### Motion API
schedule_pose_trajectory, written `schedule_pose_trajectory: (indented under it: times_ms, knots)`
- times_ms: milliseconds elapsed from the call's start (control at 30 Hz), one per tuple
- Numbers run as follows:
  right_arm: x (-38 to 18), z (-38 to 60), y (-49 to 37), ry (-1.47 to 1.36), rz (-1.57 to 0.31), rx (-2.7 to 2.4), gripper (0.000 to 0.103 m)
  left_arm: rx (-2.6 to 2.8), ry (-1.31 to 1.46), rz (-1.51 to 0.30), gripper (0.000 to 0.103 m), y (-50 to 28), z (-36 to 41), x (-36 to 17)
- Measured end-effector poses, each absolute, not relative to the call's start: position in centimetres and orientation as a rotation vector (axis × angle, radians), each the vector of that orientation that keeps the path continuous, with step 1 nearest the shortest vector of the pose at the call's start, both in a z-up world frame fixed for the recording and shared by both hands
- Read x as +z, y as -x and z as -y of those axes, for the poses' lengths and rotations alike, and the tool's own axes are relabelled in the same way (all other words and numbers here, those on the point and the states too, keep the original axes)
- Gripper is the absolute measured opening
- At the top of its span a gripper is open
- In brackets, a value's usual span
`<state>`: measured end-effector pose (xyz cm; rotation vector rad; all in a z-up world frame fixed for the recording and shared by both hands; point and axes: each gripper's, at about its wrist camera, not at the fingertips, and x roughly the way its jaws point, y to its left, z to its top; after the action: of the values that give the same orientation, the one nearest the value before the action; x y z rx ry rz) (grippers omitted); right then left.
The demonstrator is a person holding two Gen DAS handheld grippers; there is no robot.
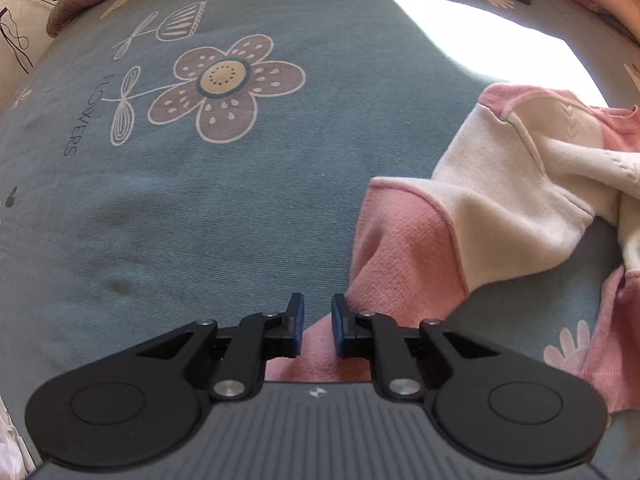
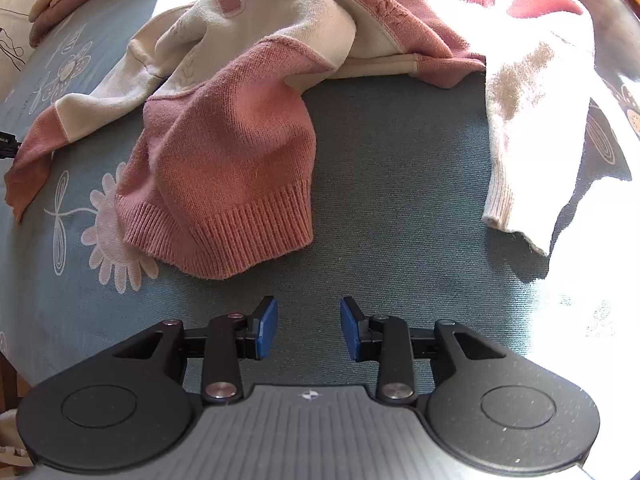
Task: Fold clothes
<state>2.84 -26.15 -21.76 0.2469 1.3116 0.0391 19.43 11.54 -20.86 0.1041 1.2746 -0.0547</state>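
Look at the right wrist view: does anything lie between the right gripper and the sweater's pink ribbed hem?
Nothing visible does. Only bare blue bedsheet lies between the right gripper, whose fingers stand apart with nothing between them, and the ribbed hem of the pink and cream sweater.

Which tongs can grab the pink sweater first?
Probably the left tongs: they sit slightly apart right over the pink sweater. The right tongs are open over bare blue bedsheet, short of the sweater's hem.

Left gripper (image 1: 318, 326) pointed steeply down – jaws a narrow gap apart, pads not pressing anything. Right gripper (image 2: 308, 328) also steeply down – jaws wider, empty.
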Motion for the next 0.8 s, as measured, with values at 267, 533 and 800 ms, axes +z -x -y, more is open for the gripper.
schedule_pose_trajectory:
  times_ms: [267,533,800]
  knots:
    - [-21.7,25.2,-3.6,-0.251,-1.314,0.050,0.039,-0.221,-0.169,-1.386,0.019,-14.4,-7.0,-23.6]
    - [-22.1,24.9,-3.8,-0.228,-1.314,0.052,0.040,-0.180,-0.122,-1.235,0.059,-15.0,-10.2,-21.2]
    - [-22.0,23.9,-3.9,-0.236,-1.314,0.061,0.040,-0.135,-0.123,-1.325,0.048,-15.9,-10.0,-24.7]
